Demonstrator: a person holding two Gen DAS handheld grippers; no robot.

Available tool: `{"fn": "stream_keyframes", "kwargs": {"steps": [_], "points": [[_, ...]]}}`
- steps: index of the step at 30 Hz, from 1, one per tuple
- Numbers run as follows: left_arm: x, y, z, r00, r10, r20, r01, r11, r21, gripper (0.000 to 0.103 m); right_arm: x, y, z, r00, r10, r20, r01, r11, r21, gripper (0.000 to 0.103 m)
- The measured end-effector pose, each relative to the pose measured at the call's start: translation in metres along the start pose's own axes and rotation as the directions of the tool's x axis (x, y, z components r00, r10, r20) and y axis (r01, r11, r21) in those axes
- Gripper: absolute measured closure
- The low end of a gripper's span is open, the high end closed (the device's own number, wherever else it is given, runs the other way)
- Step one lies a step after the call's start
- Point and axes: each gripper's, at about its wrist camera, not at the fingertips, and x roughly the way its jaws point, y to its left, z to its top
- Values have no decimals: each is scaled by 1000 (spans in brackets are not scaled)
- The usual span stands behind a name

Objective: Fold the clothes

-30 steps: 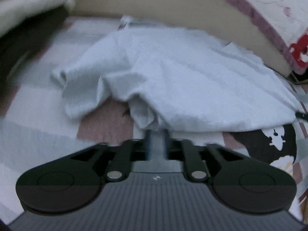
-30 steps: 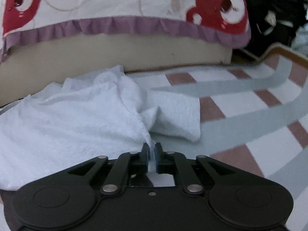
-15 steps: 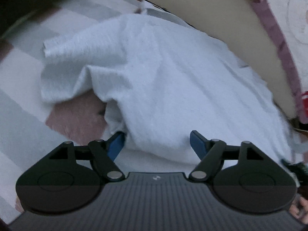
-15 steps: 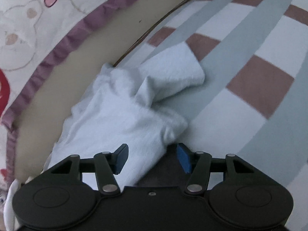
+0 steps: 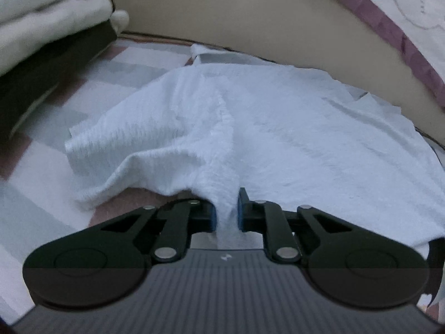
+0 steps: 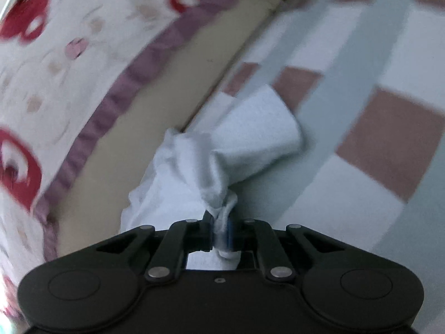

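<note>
Left tongs and right tongs each pinch a bunched fold of the white garment spreading ahead.

white textured garment lies rumpled on the checked mat beside the bed base, sleeve spread out flat.

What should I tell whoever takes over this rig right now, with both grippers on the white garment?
Left gripper: shut on a bunched fold of the white garment.
Right gripper: shut on a twisted bit of the same garment, beside its short sleeve.
Garment: crumpled on the checked mat, next to the bed edge. A stack of white fabric sits far left.
Done: both grips set.
Left: no neat fold visible yet; probably lift, spread flat, then fold.
</note>
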Motion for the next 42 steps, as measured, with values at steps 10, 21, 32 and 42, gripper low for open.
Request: {"fn": "stream_keyframes", "kwargs": {"steps": [10,21,32,42], "points": [[-38,2,12,999,-27,22,27,1000,0,91,-31,38,4,999,-36,3,36,983,-181,93],[-88,17,-11,999,-12,-40,12,1000,-10,92,-106,50,-45,979,-203,-24,173,883,-435,94],[-135,44,-37,996,-52,-76,46,996,-74,92,-167,44,-68,975,-208,-79,145,864,-482,94],[-109,38,-72,980,117,-163,-108,992,66,91,-159,12,-89,957,-248,-153,158,884,-440,94]]}}
